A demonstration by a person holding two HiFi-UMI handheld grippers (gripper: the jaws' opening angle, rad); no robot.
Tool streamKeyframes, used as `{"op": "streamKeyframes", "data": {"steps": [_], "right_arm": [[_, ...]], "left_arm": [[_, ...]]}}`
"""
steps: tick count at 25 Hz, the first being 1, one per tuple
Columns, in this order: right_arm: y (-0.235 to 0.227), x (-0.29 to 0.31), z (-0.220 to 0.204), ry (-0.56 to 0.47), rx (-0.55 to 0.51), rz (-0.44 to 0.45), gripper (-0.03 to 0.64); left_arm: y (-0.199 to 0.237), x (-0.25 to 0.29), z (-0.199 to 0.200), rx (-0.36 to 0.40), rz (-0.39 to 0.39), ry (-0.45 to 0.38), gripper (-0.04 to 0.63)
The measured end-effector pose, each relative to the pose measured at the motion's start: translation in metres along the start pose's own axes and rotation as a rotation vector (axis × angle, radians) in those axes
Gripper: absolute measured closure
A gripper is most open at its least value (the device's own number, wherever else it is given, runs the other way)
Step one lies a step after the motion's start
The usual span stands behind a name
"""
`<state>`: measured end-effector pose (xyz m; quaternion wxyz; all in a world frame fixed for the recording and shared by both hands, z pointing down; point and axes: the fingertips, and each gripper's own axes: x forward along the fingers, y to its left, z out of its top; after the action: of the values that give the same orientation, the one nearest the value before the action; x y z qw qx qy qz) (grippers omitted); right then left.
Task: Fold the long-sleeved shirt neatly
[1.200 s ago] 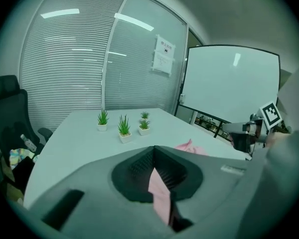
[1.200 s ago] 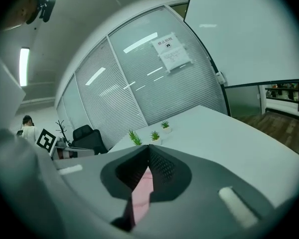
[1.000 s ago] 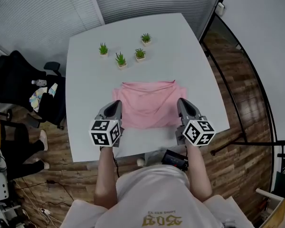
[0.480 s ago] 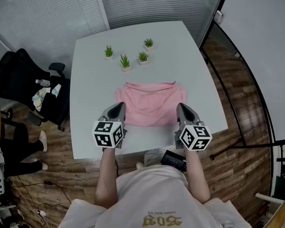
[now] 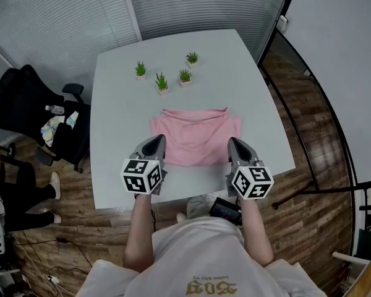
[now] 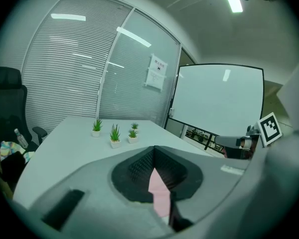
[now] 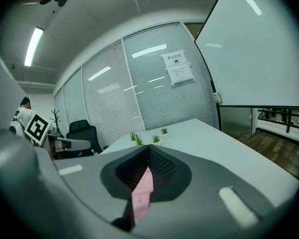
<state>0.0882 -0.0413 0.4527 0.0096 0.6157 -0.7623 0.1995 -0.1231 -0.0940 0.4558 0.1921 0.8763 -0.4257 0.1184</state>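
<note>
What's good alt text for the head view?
Seen from above, a person holds the left gripper and right gripper, both shut, over the near corners of a folded pink shirt on a white table. Four small potted plants stand beyond it.

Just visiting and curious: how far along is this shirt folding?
Done: the pink shirt lies as a compact rectangle on the table. In hand: left gripper and right gripper, both shut, sit at its near corners; whether they pinch cloth is unclear. Left: perhaps one last fold.
</note>
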Motion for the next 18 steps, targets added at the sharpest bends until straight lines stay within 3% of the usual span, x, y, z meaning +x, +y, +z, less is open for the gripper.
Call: {"op": "streamKeyframes", "data": {"steps": [18], "right_arm": [[-0.005, -0.0002, -0.0014, 0.013, 0.01, -0.021, 0.604]], "left_arm": [[0.0034, -0.0065, -0.0011, 0.01, 0.013, 0.009, 0.591]]}}
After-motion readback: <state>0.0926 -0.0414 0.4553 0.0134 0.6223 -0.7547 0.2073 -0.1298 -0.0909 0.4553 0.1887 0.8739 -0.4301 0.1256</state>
